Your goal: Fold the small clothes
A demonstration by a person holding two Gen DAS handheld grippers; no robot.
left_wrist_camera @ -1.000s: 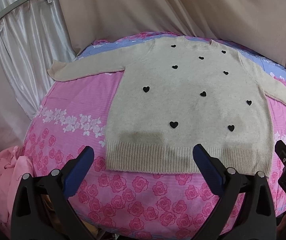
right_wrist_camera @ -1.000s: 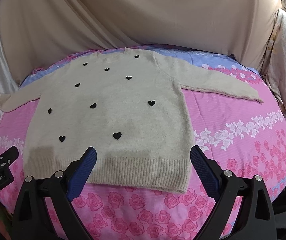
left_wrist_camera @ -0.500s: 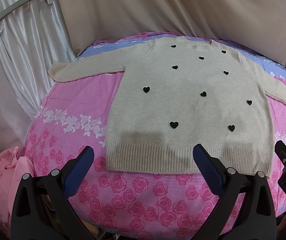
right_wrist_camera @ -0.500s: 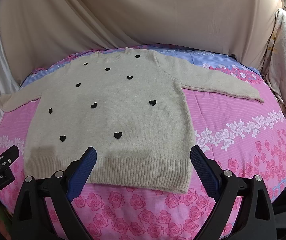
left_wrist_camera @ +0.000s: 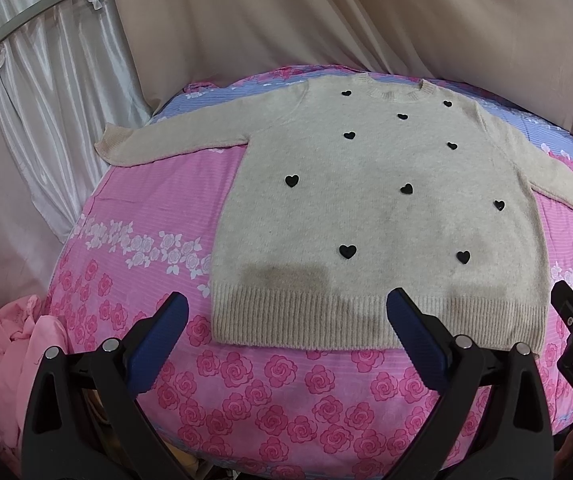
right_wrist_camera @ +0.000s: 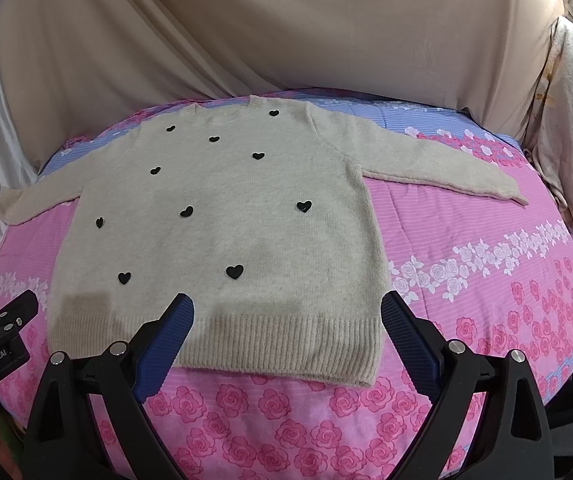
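Left wrist view: the beige heart-patterned sweater (left_wrist_camera: 370, 216) lies flat, unfolded, mid-frame on the pink floral bed (left_wrist_camera: 158, 208). Left gripper (left_wrist_camera: 286, 316) and right gripper (right_wrist_camera: 286, 316) hover spread wide, empty. Folding seems unstarted; next, probably grasp a sleeve (right_wrist_camera: 446, 168).

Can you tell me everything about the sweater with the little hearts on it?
The sweater is beige, fuzzy-looking knit with small black hearts scattered over the front. It has a ribbed round collar, a ribbed hem and long sleeves. It lies flat and unfolded, front up, sleeves spread out sideways, on the pink flowery sheet. Neither gripper touches it.
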